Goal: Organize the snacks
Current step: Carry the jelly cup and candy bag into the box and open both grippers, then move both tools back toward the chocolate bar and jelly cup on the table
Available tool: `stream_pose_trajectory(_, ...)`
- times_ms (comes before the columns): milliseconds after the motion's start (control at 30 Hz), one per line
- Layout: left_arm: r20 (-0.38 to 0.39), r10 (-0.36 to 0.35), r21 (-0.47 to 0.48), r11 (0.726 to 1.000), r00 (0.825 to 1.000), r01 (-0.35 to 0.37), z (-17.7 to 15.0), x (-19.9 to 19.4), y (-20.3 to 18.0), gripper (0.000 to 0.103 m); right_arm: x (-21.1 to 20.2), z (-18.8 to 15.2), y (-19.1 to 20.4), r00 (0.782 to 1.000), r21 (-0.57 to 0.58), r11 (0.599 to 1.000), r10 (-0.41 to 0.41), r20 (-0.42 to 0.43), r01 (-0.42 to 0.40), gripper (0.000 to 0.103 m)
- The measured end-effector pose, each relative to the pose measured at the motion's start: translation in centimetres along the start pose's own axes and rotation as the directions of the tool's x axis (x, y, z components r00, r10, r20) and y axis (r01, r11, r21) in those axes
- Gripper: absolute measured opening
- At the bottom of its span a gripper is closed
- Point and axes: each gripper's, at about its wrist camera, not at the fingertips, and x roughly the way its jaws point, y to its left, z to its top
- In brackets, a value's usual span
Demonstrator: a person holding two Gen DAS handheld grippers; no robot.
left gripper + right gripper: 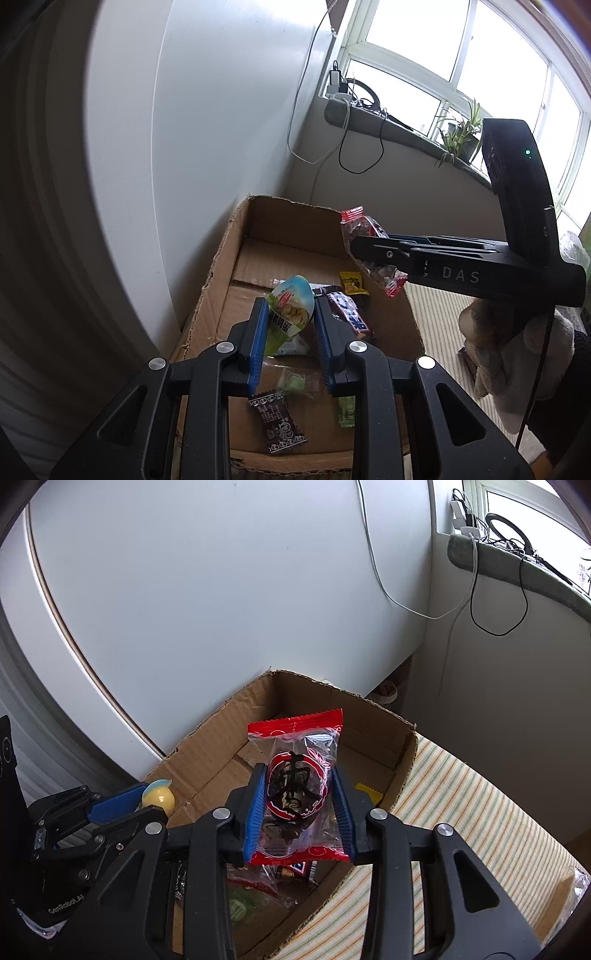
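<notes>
Left gripper (288, 317) pinches a green-and-white snack pouch (290, 314) between its blue pads, above the open cardboard box (221, 258). Right gripper (299, 805) clamps a red-edged clear packet (297, 786) over the same box. Loose wrapped snacks (277, 424) lie on the box floor. The box stands on a striped cloth (461, 812) beside a white wall (221, 590).
</notes>
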Motion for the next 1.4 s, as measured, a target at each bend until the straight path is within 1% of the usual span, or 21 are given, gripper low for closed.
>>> stream_pose_trajectory(200, 0.000, 0.003, -0.006, 1.000, 1.000, -0.003, -0.1, 0.0, 0.2, 0.024, 0.9, 0.2, 0.2, 1.000, -0.001, 1.000, 0.002, -0.013, -0.002, 0.036)
stream_pose_trajectory(400, -0.001, -0.002, -0.010, 1.000, 1.000, 0.002, -0.1, -0.2, 0.1, 0.024, 0.3, 0.2, 0.3, 1.000, 0.001, 1.000, -0.006, 0.001, 0.006, 0.038)
stream_pose_trajectory(467, 0.001, 0.004, -0.016, 1.000, 1.000, -0.004, -0.1, -0.3, 0.1, 0.026, -0.3, 0.2, 0.3, 1.000, 0.008, 1.000, -0.012, 0.016, 0.012, 0.059)
stream_pose_trajectory(500, 0.005, 0.003, -0.019, 1.000, 1.000, -0.003, -0.1, -0.5, 0.2, 0.026, -0.6, 0.2, 0.3, 1.000, 0.010, 1.000, -0.012, 0.025, 0.012, 0.063)
stream_pose_trajectory(733, 0.018, 0.008, -0.025, 1.000, 1.000, -0.007, -0.1, -1.3, -0.2, 0.026, -3.1, -0.3, 0.0, 0.998, 0.016, 1.000, -0.028, 0.049, 0.027, 0.064)
stream_pose_trajectory(800, 0.022, 0.006, -0.019, 1.000, 1.000, -0.006, -0.2, -1.7, -0.6, 0.026, -4.0, -0.7, -0.3, 0.998, 0.025, 0.999, -0.032, 0.056, 0.030, 0.065)
stream_pose_trajectory(933, 0.034, 0.001, -0.014, 1.000, 0.999, -0.001, -0.5, -2.5, -1.5, 0.026, -6.3, -1.4, -1.1, 0.996, 0.041, 0.998, -0.056, 0.070, 0.053, 0.066)
stream_pose_trajectory(1067, 0.039, -0.013, -0.009, 1.000, 0.999, 0.013, -0.9, -3.1, -2.5, 0.026, -8.7, -2.7, -2.1, 0.995, 0.036, 0.997, -0.072, 0.065, 0.070, 0.066)
stream_pose_trajectory(1200, 0.046, -0.042, 0.005, 0.999, 0.998, 0.042, -1.5, -3.4, -4.1, 0.026, -11.4, -4.5, -3.3, 0.994, 0.024, 0.996, -0.092, 0.064, 0.090, 0.066)
stream_pose_trajectory(1267, 0.041, -0.061, 0.013, 0.998, 0.997, 0.060, -1.9, -3.3, -5.1, 0.026, -12.8, -5.7, -4.1, 0.991, 0.024, 0.993, -0.115, 0.063, 0.113, 0.066)
stream_pose_trajectory(1400, 0.024, -0.105, 0.023, 0.994, 0.994, 0.104, -2.8, -2.6, -7.3, 0.026, -15.0, -7.9, -6.0, 0.987, 0.052, 0.987, -0.152, 0.057, 0.149, 0.066)
